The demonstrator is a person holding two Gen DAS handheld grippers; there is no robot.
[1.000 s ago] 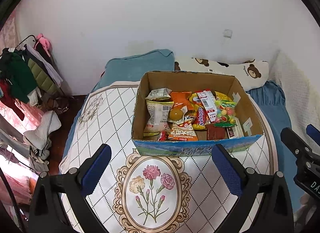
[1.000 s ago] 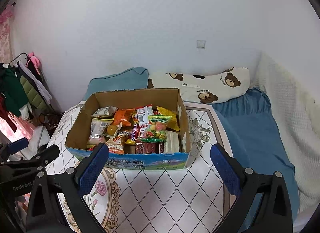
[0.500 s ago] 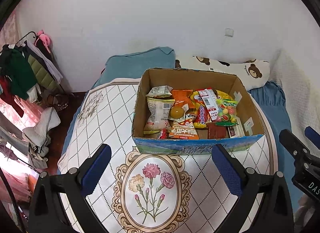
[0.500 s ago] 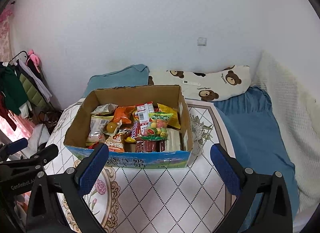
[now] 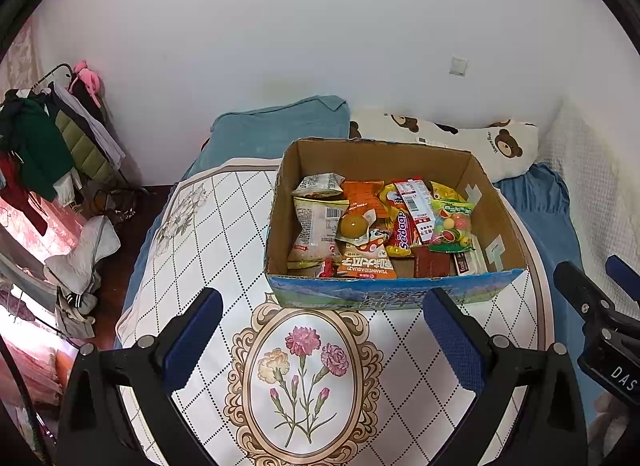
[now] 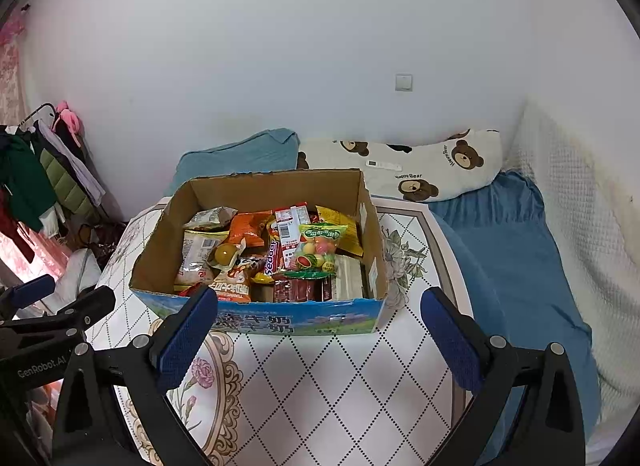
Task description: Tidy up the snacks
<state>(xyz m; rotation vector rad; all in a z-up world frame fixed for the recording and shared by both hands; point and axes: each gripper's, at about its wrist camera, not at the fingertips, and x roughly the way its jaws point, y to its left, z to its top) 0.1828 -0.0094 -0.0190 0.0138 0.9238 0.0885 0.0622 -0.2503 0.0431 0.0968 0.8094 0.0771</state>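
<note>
I'm hovering both grippers, left [image 5: 320, 340] and right [image 6: 318, 336], jaws spread wide and empty, just short of the cardboard box [image 5: 396, 292] at the round table's [image 6: 328, 394] far edge. Over the last second I'm only drifting slightly, with the snack packets [image 5: 384, 229] all sitting piled inside, so it's either sorted or waiting.

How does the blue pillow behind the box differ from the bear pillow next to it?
The blue pillow is plain teal with no pattern; the bear pillow is cream with brown bears printed on it. The blue pillow lies behind the box's left part, the bear pillow stretches off to the right. A small white stick-shaped thing rests on the bear pillow; nothing lies on the blue one. Both sit against the wall.
</note>
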